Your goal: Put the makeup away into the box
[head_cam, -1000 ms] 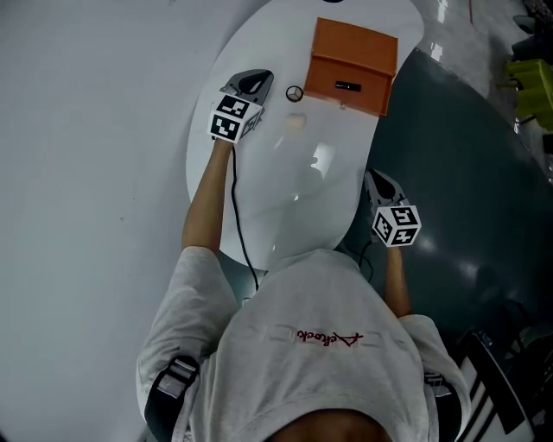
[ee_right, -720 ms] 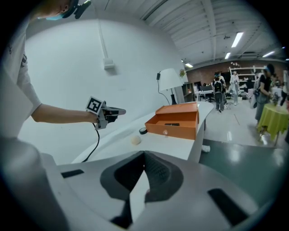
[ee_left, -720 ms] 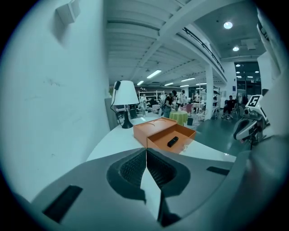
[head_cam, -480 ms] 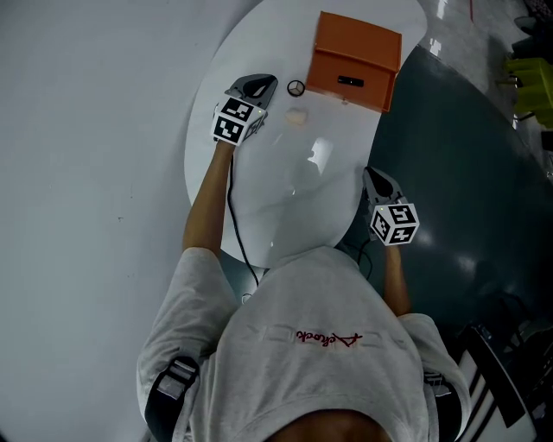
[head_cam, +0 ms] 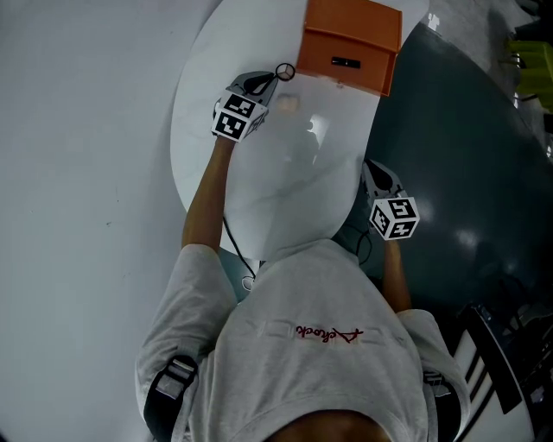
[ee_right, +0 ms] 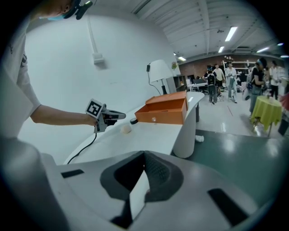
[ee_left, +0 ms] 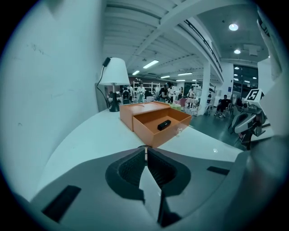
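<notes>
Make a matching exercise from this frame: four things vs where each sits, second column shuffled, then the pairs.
1. orange box
2. small black item
3. small round item
4. right gripper

A. at the left gripper's tips
B. by the table's edge, next to the dark floor
C. far end of the table
D. inside the open drawer

Pairs: 1-C, 2-D, 3-A, 4-B

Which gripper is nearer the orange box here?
Left. The left gripper is over the table, just left of the orange box's front. The right gripper is back at the table's near edge, well short of it.
</notes>
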A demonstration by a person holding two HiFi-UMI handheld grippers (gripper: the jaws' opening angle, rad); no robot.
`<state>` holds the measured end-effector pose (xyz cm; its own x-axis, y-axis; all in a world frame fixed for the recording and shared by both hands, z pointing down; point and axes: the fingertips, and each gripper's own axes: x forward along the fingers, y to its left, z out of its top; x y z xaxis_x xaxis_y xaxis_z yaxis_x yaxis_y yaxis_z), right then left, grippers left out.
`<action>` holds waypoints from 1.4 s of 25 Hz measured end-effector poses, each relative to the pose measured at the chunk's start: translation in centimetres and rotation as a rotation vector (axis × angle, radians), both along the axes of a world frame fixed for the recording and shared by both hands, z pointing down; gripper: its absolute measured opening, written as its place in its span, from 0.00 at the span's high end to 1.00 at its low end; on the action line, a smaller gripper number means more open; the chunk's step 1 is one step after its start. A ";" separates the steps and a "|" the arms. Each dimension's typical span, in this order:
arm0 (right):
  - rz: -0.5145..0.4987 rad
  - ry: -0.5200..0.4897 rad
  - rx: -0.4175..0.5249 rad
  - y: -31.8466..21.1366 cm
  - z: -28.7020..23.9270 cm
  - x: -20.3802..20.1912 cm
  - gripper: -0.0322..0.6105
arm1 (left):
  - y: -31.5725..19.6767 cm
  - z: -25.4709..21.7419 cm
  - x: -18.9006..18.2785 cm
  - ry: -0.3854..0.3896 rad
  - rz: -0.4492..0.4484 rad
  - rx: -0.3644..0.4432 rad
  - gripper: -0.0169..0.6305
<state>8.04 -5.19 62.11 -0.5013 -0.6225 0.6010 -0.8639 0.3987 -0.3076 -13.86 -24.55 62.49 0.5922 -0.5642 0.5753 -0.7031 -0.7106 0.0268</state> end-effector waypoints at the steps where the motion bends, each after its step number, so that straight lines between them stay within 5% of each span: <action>1: 0.001 -0.001 -0.004 -0.1 0.2 0.1 0.92 | 0.1 0.4 0.2 -0.005 0.005 -0.007 0.95; 4: 0.005 -0.001 -0.013 -0.1 0.5 0.4 0.92 | 0.3 1.6 0.5 -0.023 0.015 -0.031 0.95; 7: 0.010 0.004 -0.012 -0.4 0.5 0.8 0.92 | 0.1 2.8 1.0 -0.036 0.029 -0.064 0.65; 8: 0.014 0.006 -0.011 -0.5 0.5 1.0 0.92 | 0.0 3.1 1.3 -0.038 0.036 -0.072 0.64; 24: 0.041 0.017 -0.030 -0.4 1.3 2.3 0.92 | -2.3 5.5 2.5 -0.128 0.050 -0.084 0.62; 35: 0.035 0.019 -0.003 -0.1 0.1 1.9 0.92 | -2.0 2.6 1.6 -0.087 0.015 -0.046 0.64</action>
